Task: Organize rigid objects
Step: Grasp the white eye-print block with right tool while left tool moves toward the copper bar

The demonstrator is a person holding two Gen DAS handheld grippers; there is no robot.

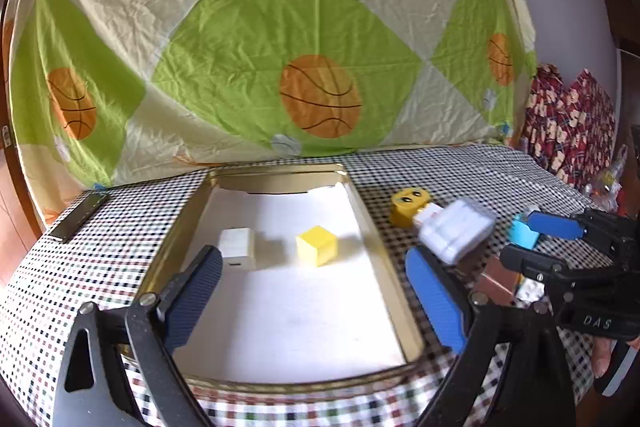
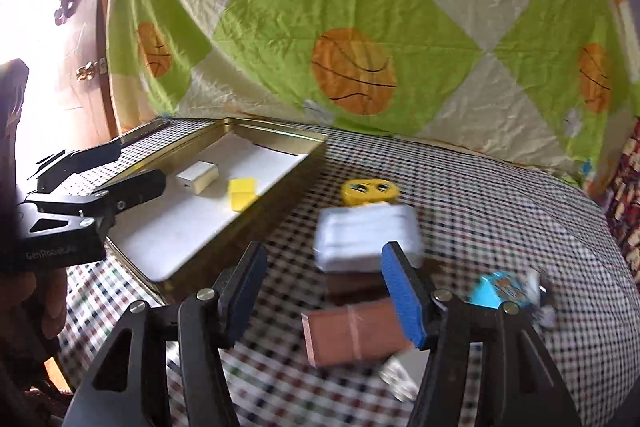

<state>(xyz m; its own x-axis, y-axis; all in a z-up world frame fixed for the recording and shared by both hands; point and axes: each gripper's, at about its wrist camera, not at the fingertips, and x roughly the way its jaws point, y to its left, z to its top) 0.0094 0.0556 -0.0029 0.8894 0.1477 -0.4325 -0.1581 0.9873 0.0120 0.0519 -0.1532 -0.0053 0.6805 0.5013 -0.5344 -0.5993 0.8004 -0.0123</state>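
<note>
A shallow gold metal tray [image 1: 374, 223] lined with white sits on the checked-cloth surface [image 1: 100, 251]. Inside it lie 2 things well apart from the rim: a small white rectangular block [image 1: 238, 247] and a yellow cube [image 1: 317, 243]. The left gripper [image 1: 314, 293] hangs over the tray's near end, jaws spread wide with nothing between them.

Right of the tray, on the cloth, a yellow round piece with a cartoon face [image 2: 370, 191] touches a blurred white ribbed block [image 2: 366, 241]. Nearer lies a brown flat rectangular piece [image 2: 352, 333], and a light blue block [image 2: 496, 291] sits further right; what lies beside and under it is too smeared to name. The right gripper [image 2: 324, 297] hovers over this group, jaws partly open, its blue pad [image 2: 402, 297] overlapping the white and brown pieces without a clear grip.
</note>
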